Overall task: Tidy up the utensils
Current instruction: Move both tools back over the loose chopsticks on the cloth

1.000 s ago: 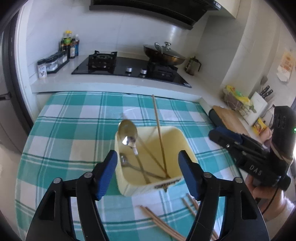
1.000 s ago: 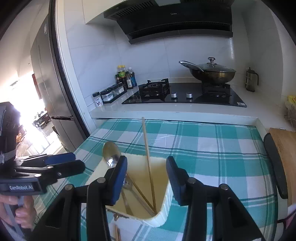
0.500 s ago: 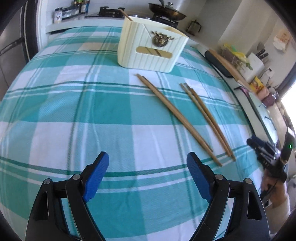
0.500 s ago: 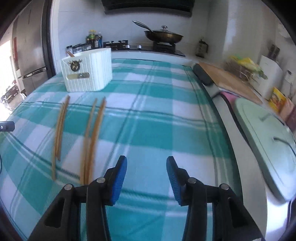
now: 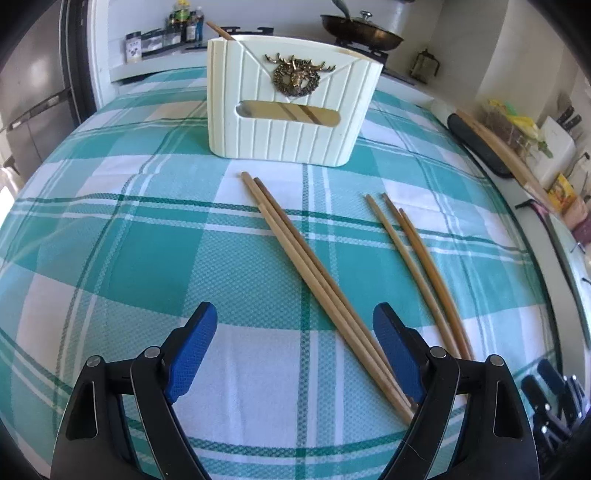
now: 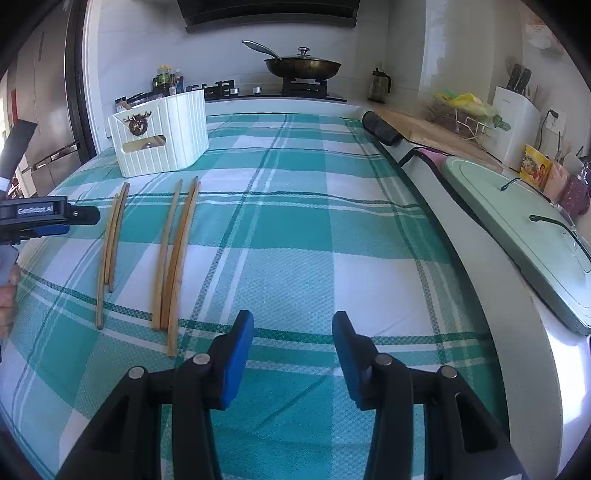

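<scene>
fingers on the left gripper (image 5: 295, 350) are spread wide and holding nothing, low over the checked cloth on the table (image 5: 110, 258). the near ends of the thicker chopstick pair (image 5: 317, 280) run in between them, close by the right-hand blue pad (image 5: 397, 354), so it looks lined up for a grab there — my guess is that pair goes first.

the right gripper (image 6: 293, 354) is also open with nothing in it, a narrower gap than the left one shows, and it sits over bare cloth well off to the side of the sticks. probably just parked out of the way.

two bundles on the cloth: the thick pair, and a thinner set (image 5: 417, 262) just beside it, three sticks as far as i can count. both lie pointing roughly toward the cream holder (image 5: 288, 122) with the brass deer badge (image 5: 297, 75), which makes sense if they get lifted by the near end and dropped in tip first. one stick end (image 5: 218, 29) pokes above the holder's rim already — more brown shapes show through its front slot, can't tell what.

sticks are thin and flat on fabric, so pinching two at once could roll one away.
</scene>
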Tool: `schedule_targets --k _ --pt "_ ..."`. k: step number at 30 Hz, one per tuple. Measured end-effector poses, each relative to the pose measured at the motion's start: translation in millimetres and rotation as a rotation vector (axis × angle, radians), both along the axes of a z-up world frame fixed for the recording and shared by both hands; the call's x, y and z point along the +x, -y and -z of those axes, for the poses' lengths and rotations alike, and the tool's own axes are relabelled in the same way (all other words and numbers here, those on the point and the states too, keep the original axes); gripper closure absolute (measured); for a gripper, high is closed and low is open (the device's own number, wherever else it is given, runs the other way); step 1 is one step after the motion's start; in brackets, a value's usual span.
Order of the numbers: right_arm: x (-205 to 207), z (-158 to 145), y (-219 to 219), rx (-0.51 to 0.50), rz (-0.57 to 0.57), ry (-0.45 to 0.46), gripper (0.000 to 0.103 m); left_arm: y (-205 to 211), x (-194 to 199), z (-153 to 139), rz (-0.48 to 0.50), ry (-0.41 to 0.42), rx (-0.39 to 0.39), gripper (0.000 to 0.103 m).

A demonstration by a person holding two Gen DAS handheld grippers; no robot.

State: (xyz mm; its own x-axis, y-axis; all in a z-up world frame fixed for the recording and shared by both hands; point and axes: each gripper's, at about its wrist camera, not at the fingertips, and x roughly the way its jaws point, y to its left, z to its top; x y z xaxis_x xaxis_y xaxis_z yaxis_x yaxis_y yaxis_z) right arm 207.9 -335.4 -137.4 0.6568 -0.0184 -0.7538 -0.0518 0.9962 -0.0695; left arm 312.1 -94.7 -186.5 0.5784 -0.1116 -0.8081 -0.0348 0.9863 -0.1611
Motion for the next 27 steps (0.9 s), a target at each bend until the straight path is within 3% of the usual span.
schedule_targets --k 6,21,24,26,27 --pt "-2 1 4 0.028 0.004 0.007 0.058 7 2 15 0.000 -0.007 0.082 0.010" --pt "-4 7 4 0.025 0.011 -0.012 0.058 -6 -12 15 0.005 -0.017 0.065 0.010" --pt "-2 8 2 0.013 0.006 -0.022 0.058 4 -16 12 0.060 0.010 0.090 0.039" --pt "-1 9 0 0.006 0.003 -0.030 0.058 8 -17 10 0.111 0.012 0.084 0.066" --pt "-1 9 0 0.005 0.003 -0.030 0.058 9 -17 10 0.129 0.008 0.086 0.071"
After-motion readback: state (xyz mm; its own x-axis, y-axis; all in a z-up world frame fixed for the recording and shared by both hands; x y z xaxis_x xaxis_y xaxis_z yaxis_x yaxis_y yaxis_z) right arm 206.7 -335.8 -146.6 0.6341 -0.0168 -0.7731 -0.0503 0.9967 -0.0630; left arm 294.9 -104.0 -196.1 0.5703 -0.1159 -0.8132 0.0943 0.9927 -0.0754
